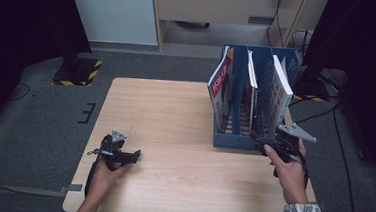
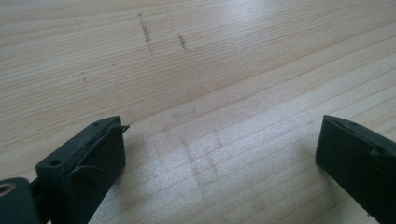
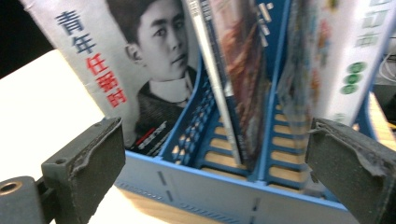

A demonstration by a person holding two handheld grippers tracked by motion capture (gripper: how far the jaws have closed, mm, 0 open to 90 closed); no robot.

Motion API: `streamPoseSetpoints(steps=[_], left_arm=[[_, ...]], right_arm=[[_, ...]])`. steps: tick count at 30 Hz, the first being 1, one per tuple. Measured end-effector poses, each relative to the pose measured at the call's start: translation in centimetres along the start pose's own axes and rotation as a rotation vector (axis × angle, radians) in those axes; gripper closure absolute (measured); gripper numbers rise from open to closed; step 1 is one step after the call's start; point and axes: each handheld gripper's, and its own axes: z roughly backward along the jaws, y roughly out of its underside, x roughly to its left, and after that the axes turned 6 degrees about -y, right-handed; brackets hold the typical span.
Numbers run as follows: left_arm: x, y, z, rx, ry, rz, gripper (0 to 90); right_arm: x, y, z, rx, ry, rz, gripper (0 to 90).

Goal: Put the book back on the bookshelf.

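My right gripper (image 1: 261, 141), jaws wide and empty, sits at the front edge of the blue file rack (image 1: 234, 139), at 3 o'clock on the table (image 1: 165, 109). Three books (image 3: 140, 79) lean in it; tops cut off in the right gripper view. My left gripper (image 1: 135, 156), wide, at 8 o'clock, bare wood all around.

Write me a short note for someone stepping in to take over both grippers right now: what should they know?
Left gripper: open, holding nothing, low over the light wooden table near its front left.
Right gripper: open, holding nothing, at the front of the blue plastic file rack.
The rack stands at the table's right, with three books upright in it: the white book with a portrait cover leftmost.
Done: nothing gripped yet. Left: probably closing the right gripper on a book or the rack.
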Motion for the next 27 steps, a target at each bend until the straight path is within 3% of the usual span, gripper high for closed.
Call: streamPoseSetpoints(steps=[9,15,27], left_arm=[[0.0,0.0,0.0,0.000,0.000,0.000,0.6],[0.0,0.0,0.0,0.000,0.000,0.000,0.6],[0.0,0.0,0.0,0.001,0.002,-0.001,0.6]], right_arm=[[2.4,-0.1,-0.4,0.012,-0.061,0.021,5.6],[4.6,-0.2,-1.5,0.035,-0.109,0.047,5.6],[7.5,-0.4,-3.8,0.066,-0.159,0.090,5.9]])
